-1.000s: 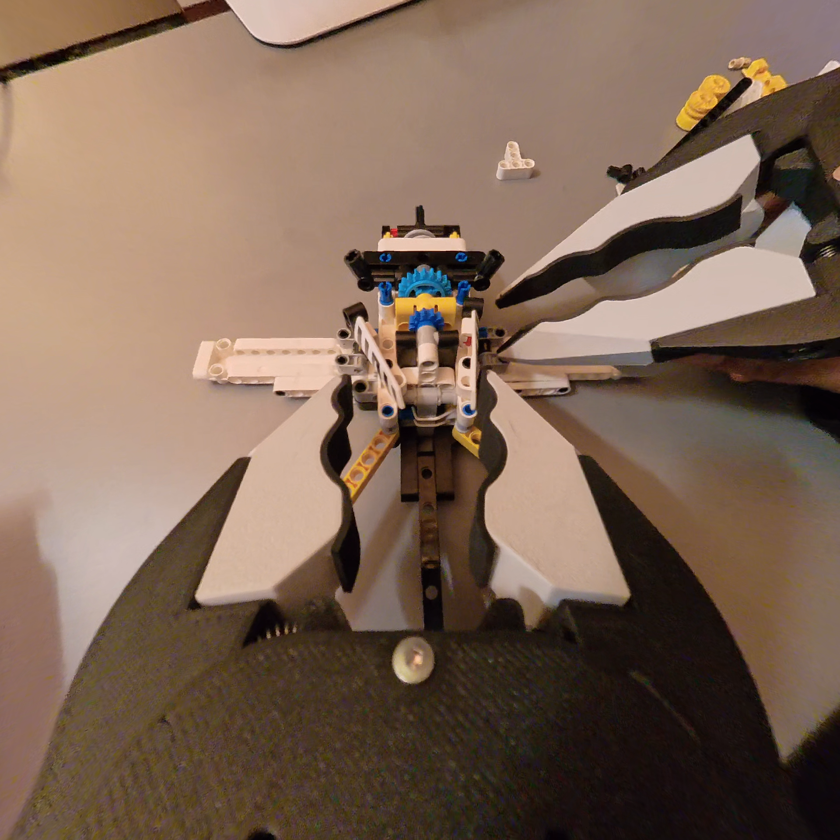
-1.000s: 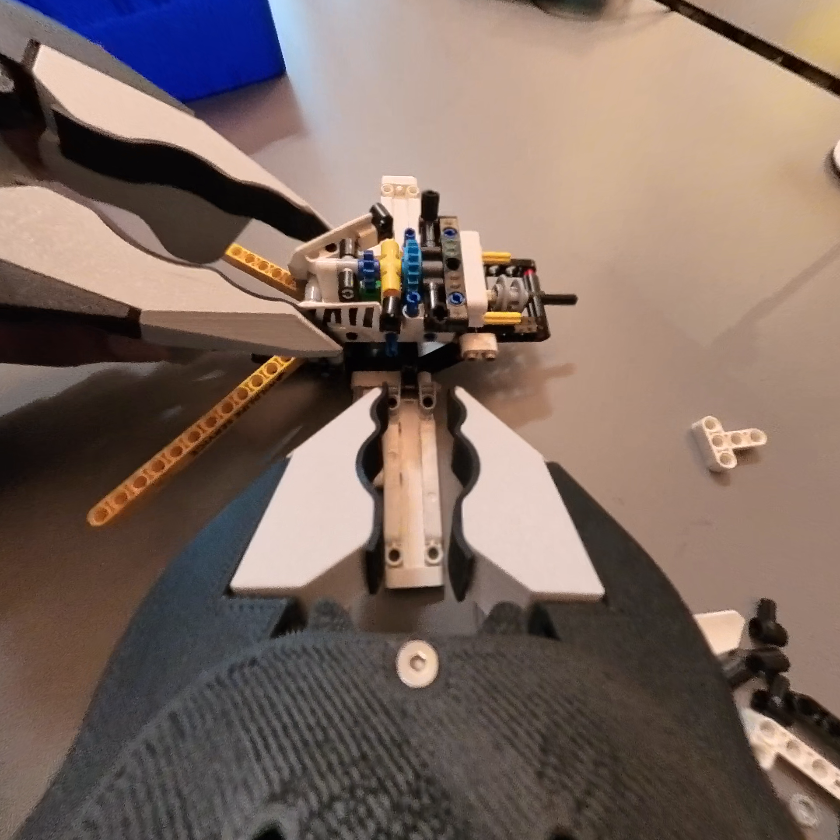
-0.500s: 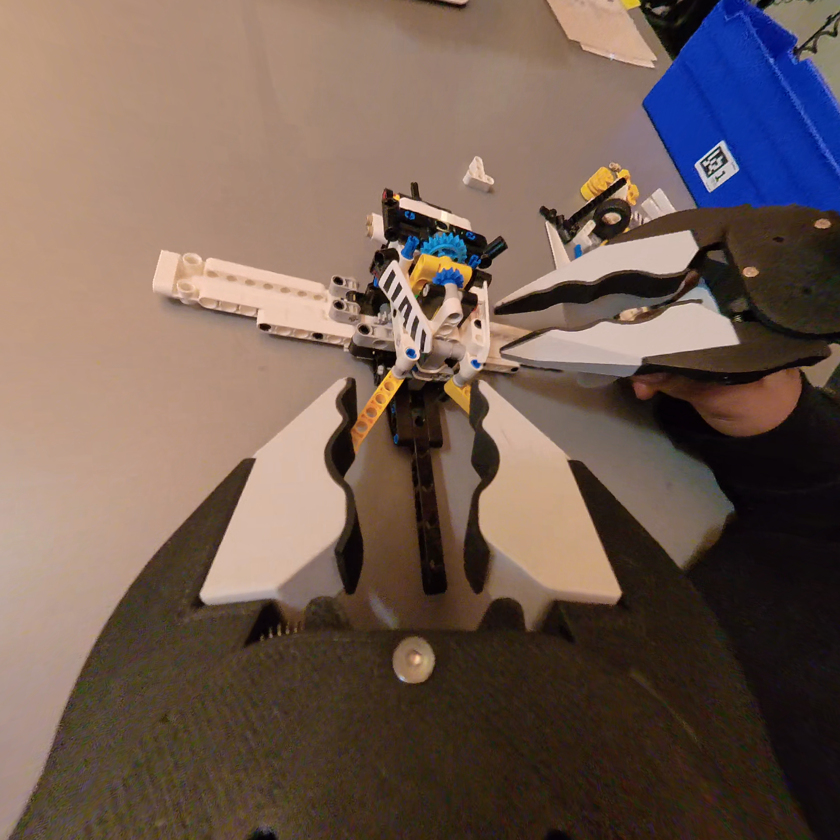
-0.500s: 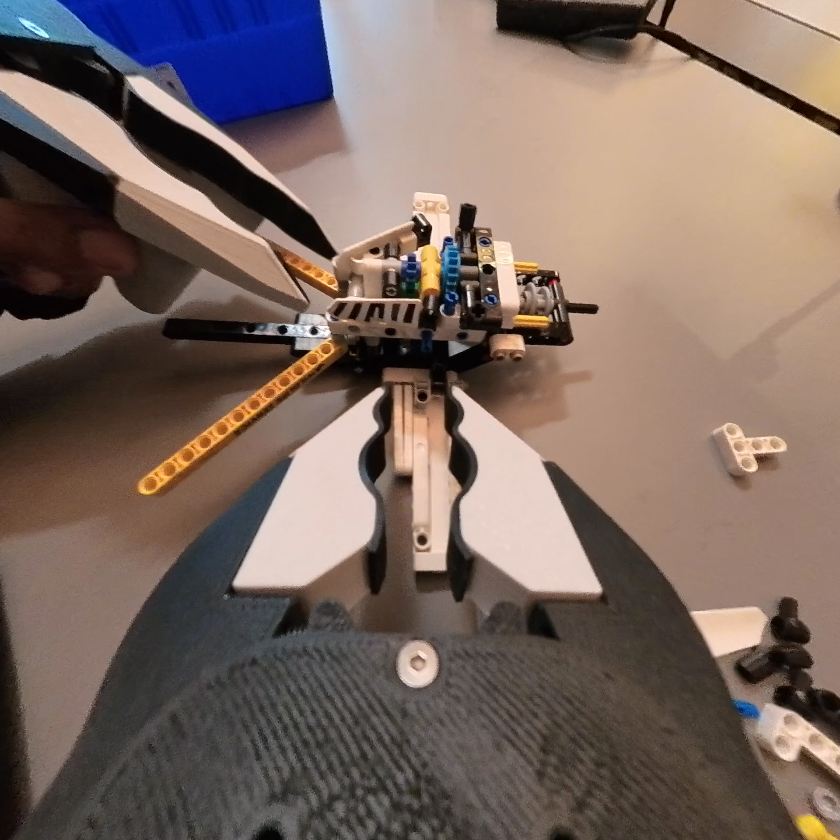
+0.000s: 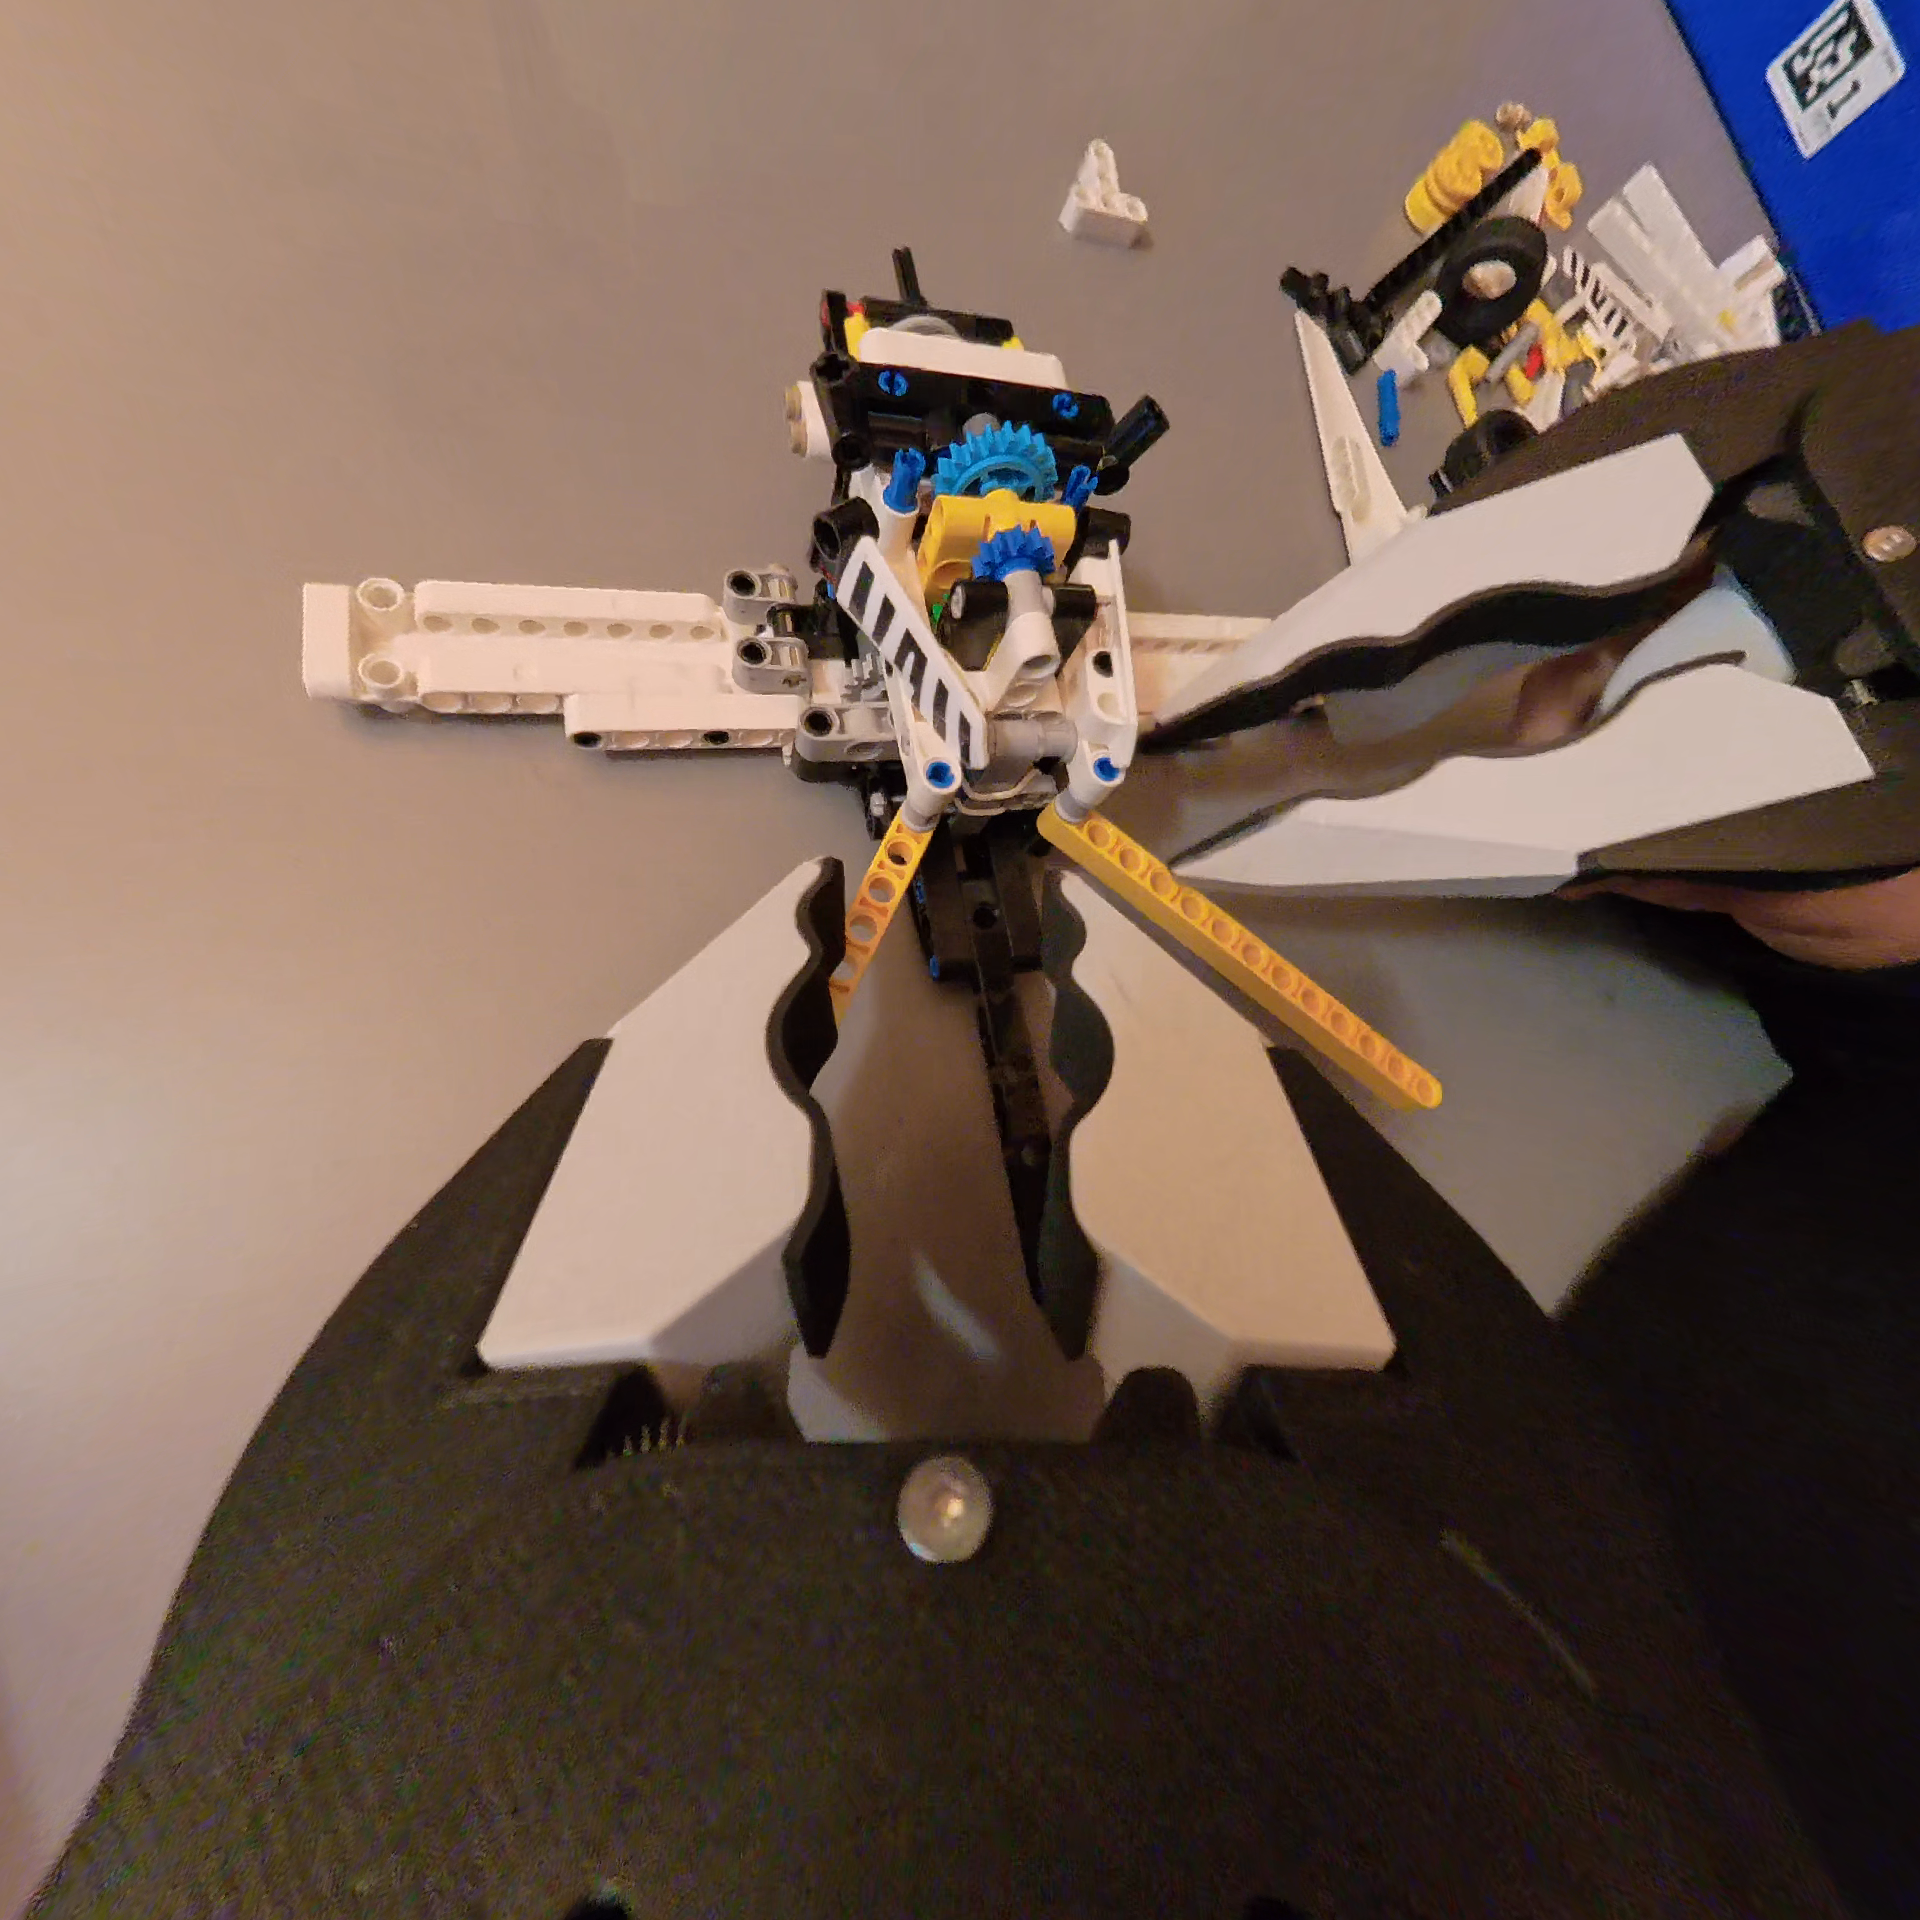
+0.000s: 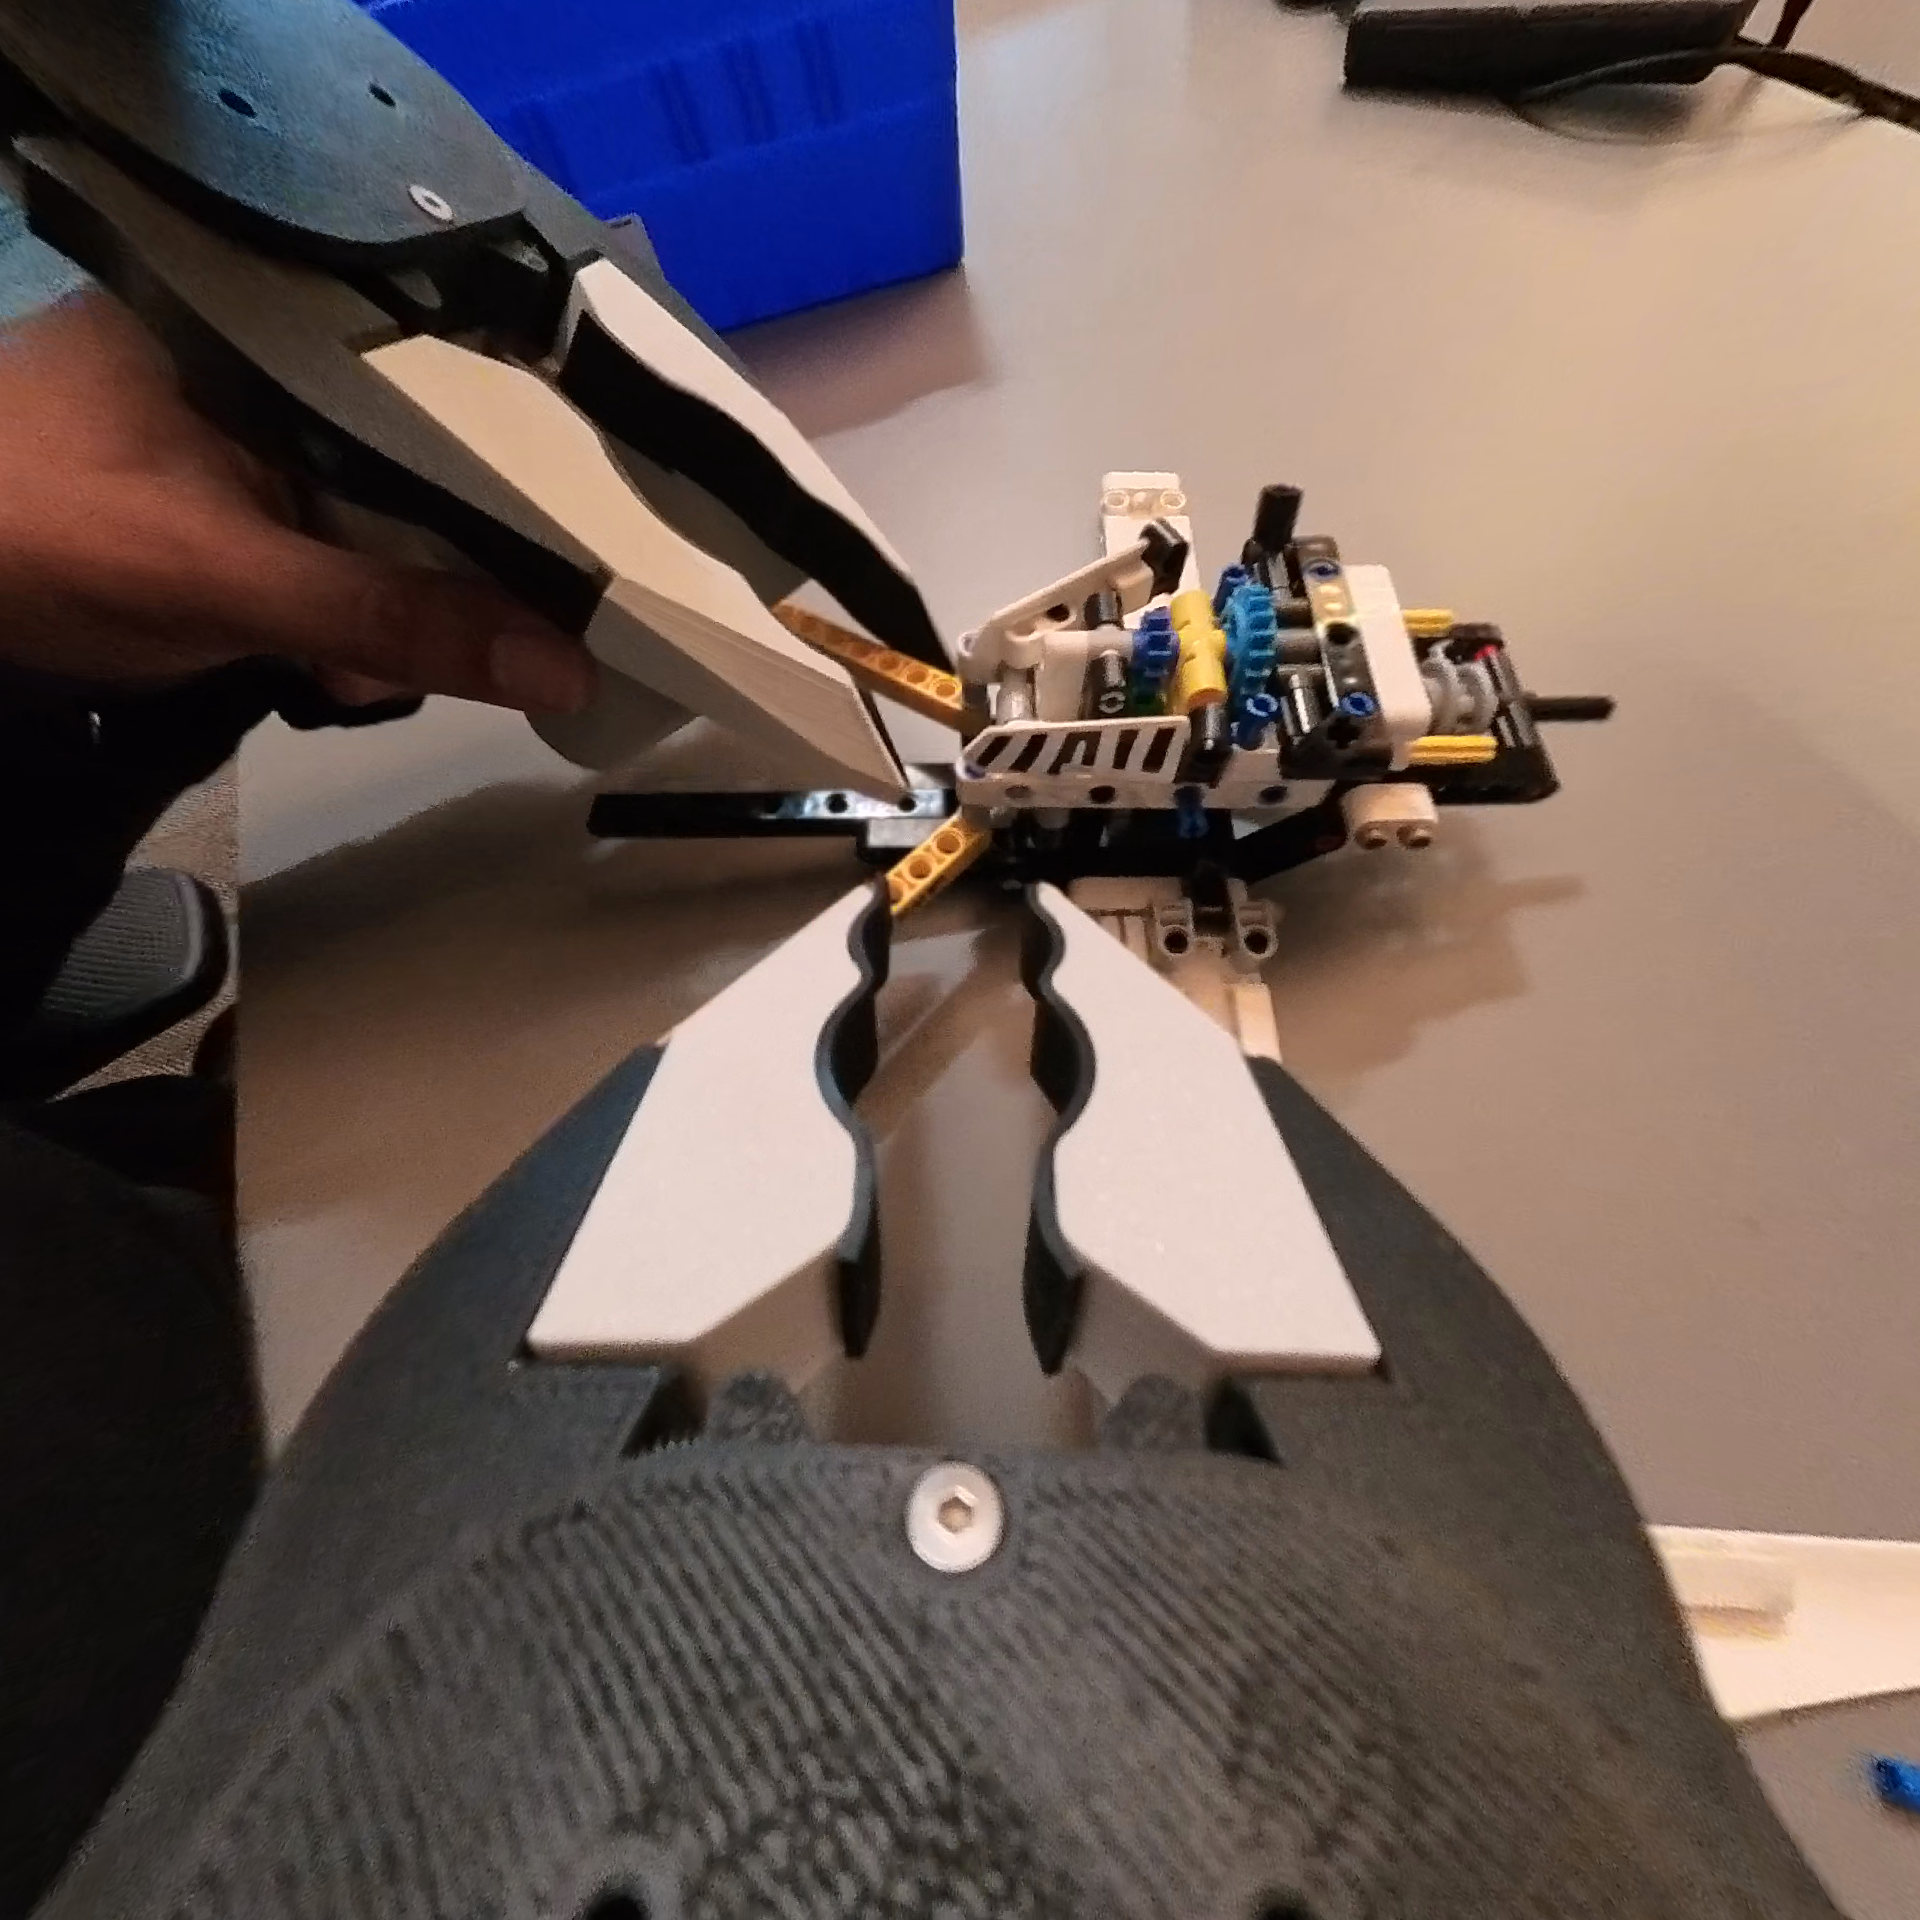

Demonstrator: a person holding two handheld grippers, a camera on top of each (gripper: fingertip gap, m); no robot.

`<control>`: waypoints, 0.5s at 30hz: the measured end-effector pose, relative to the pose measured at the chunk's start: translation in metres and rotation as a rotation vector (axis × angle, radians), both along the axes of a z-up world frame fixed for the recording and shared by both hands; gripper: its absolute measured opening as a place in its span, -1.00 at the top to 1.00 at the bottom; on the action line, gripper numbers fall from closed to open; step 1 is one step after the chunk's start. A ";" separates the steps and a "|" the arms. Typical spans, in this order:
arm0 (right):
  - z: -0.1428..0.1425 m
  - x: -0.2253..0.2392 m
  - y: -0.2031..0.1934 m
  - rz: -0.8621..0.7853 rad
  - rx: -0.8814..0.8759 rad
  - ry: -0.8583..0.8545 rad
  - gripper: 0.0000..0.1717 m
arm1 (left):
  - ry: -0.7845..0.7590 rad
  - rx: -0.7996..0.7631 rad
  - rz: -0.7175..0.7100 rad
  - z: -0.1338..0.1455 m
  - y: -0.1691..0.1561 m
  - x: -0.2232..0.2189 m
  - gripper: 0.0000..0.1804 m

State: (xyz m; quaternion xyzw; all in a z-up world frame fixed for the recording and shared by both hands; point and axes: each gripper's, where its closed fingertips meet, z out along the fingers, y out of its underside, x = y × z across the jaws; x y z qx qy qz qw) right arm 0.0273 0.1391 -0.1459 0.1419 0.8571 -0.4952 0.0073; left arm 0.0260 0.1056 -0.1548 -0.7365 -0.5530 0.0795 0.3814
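We log, left to right: a white beam wing (image 5: 540,655) flat on the grey table (image 5: 312,312); the brick-built model (image 5: 966,582) at centre; the left gripper (image 5: 940,904), jaws apart, straddling the model's black tail beam (image 5: 987,935), left pad beside a yellow beam (image 5: 878,904); the right gripper (image 6: 951,920), jaws apart, nothing held; loose parts (image 5: 1496,270); a blue bin (image 6: 748,156).

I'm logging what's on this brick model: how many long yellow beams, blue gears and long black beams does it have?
Long yellow beams: 2
Blue gears: 2
Long black beam: 1
Total: 5
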 end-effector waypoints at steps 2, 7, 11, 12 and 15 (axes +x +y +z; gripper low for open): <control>-0.002 -0.002 0.004 -0.014 0.008 -0.008 0.73 | -0.023 0.009 -0.024 0.000 0.003 0.005 0.63; -0.002 -0.002 0.013 -0.021 -0.009 -0.076 0.76 | -0.041 0.042 -0.033 0.000 0.006 0.011 0.74; -0.008 -0.004 0.031 -0.070 0.028 -0.085 0.78 | -0.030 0.025 -0.012 -0.002 0.002 0.011 0.85; -0.009 -0.006 0.038 -0.085 0.041 -0.071 0.79 | -0.025 0.017 -0.012 -0.002 0.001 0.011 0.86; -0.012 -0.004 0.054 -0.113 0.076 -0.045 0.81 | -0.021 0.001 -0.020 -0.003 0.001 0.011 0.86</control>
